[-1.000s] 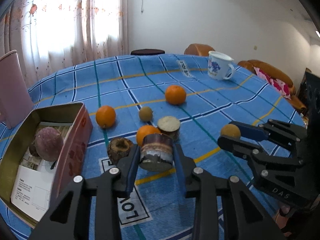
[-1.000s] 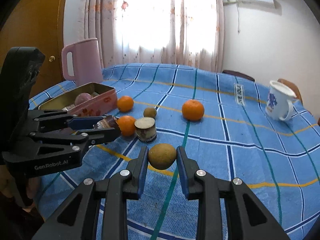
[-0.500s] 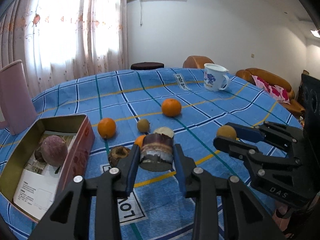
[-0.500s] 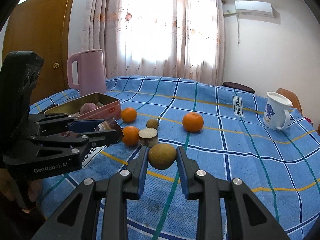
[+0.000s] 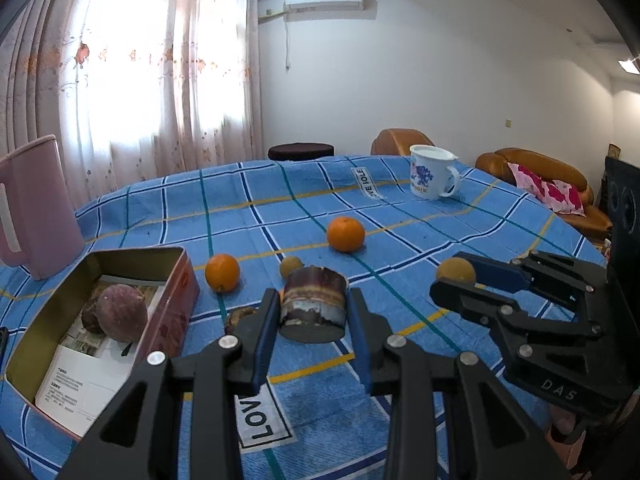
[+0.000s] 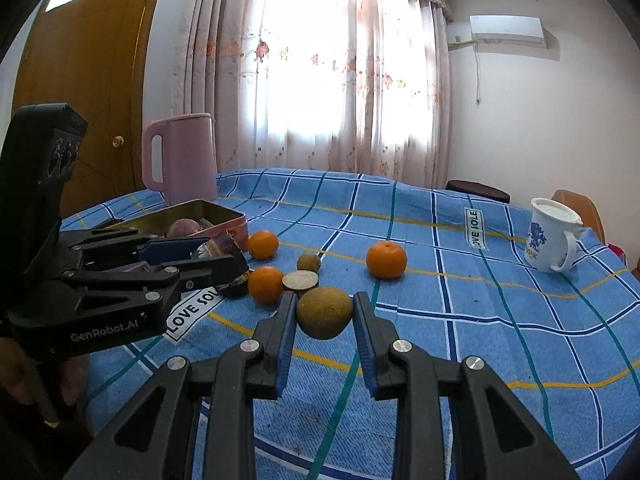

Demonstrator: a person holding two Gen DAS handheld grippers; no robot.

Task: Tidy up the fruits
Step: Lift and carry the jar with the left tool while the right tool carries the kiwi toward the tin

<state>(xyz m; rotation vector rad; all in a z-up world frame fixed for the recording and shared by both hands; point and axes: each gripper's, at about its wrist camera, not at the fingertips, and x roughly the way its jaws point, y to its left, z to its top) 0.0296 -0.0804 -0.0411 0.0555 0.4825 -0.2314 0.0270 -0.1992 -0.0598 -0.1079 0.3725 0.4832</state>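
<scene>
My left gripper (image 5: pixel 313 312) is shut on a dark purple sugarcane chunk (image 5: pixel 313 300) and holds it above the blue checked cloth, right of the open pink tin (image 5: pixel 176 276). A purple round fruit (image 5: pixel 121 312) lies in the tin. My right gripper (image 6: pixel 325 314) is shut on a brown-green round fruit (image 6: pixel 325 312), also lifted; it shows in the left wrist view (image 5: pixel 456 270). On the cloth lie oranges (image 5: pixel 346 234) (image 5: pixel 222 273) (image 6: pixel 265 284), a small brown fruit (image 5: pixel 291 266), a cut sugarcane chunk (image 6: pixel 301 281) and a dark stub (image 5: pixel 240 314).
A pink jug (image 5: pixel 32 200) stands behind the tin at the far left. A white mug with blue print (image 5: pixel 430 172) stands at the far right of the table. Sofa and chairs lie beyond the table's edge.
Both grippers have risen with their loads. The sugarcane chunk and the brown-green fruit sit higher above the cloth than a second ago. The fruits on the cloth have not moved.
</scene>
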